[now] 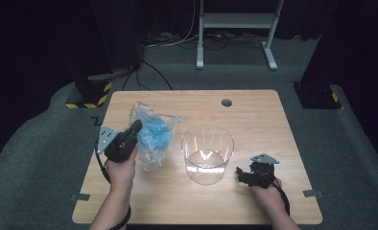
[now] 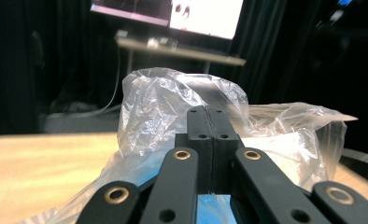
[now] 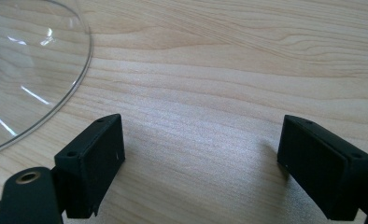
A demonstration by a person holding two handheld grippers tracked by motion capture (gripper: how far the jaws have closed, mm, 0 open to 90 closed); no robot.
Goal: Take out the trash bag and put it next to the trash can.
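The left gripper (image 1: 135,128) has its jaws pressed flat together with a fold of the clear plastic bag (image 1: 151,136) pinched between them; in the left gripper view the two black jaws meet in a single seam, and the crinkled film of the bag (image 2: 159,100) bulges up just beyond and to both sides of that left gripper (image 2: 211,122). The bag holds something blue (image 1: 154,134), which sits just ahead of the jaws and slightly to their right in the high view, and a patch of the same blue shows beneath the jaws in the left gripper view. The bag's lower end touches the wooden table (image 1: 254,115) right beside the hand that carries this gripper. To the right of the bag, near it but apart, stands a wide clear glass bowl (image 1: 207,153), upright. The right gripper (image 1: 244,175) rests low at the table on the far side of the bowl from the bag, its tips pointing toward the bowl. Its jaws stand wide apart with nothing between them but bare wood; in the right gripper view the right gripper (image 3: 201,154) has the curved rim of the bowl (image 3: 81,70) ahead of its left jaw, close but not touching.
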